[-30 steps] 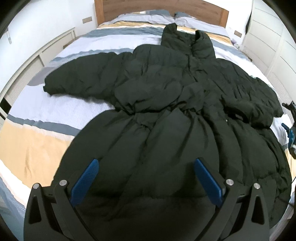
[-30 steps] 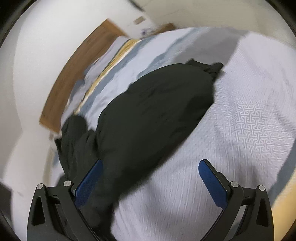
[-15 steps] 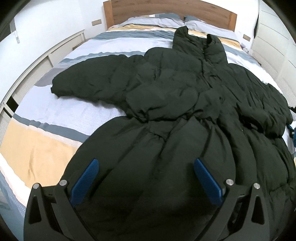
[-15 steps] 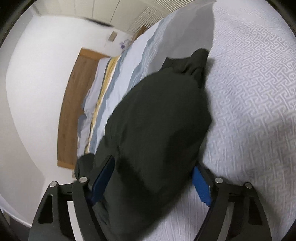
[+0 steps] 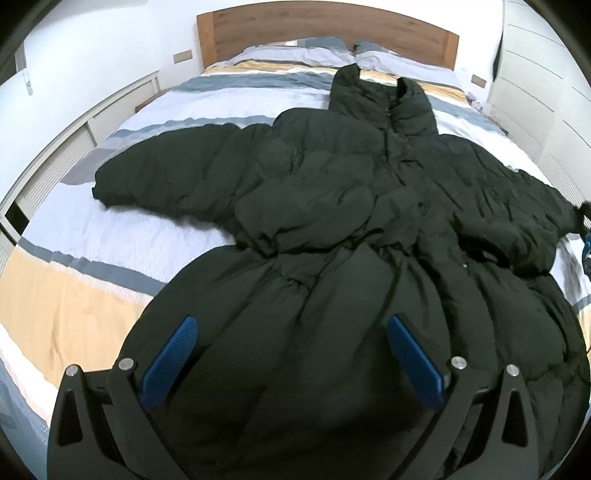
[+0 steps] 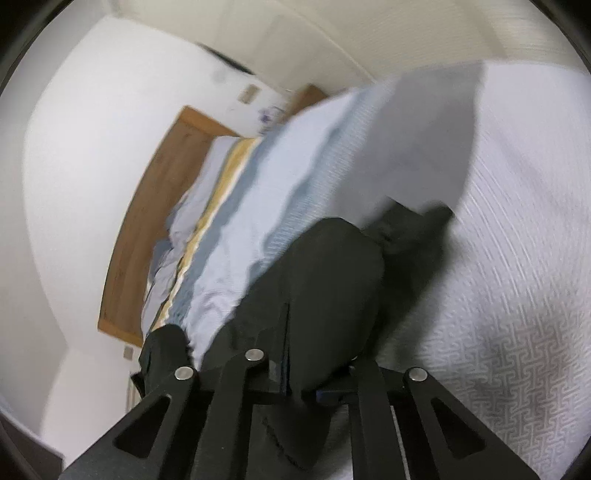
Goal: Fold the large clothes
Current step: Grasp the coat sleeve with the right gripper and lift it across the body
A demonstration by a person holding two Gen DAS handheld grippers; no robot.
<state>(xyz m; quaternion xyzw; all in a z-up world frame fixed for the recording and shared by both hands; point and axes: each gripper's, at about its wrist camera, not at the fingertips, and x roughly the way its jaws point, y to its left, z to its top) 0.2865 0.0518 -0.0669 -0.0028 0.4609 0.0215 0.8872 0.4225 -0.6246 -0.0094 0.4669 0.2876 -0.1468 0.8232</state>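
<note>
Black puffer coat lies face up, spread across the striped bed. Collar toward the far headboard, hem at the near edge. Left sleeve stretched out flat to the left; right sleeve bunched and wrinkled at the right side, cuff close to the bed's right edge.

Right gripper: jaws have just been closing and now stand pinched together on the right sleeve, padded fabric bulging up out of the clamp. Right-wrist view is motion-blurred; cuff end trails beyond the grip over the white patterned cover.

Left gripper: jaws wide, blue pads either side of the skirt near the hem, poised just over it. Nothing pinched; whether the pads brush the cloth I cannot tell.

Step in hand, as I read it: first fold, sleeve taken at the right, ready to be brought in over the chest.

Next move likely calls for lifting the sleeve clear of the bed and carrying it leftward across the body, laying it flat along the front. Padding is bulky and springy; expect it to puff back. Left gripper may need to hold the hem down, or go for the left sleeve.
</note>
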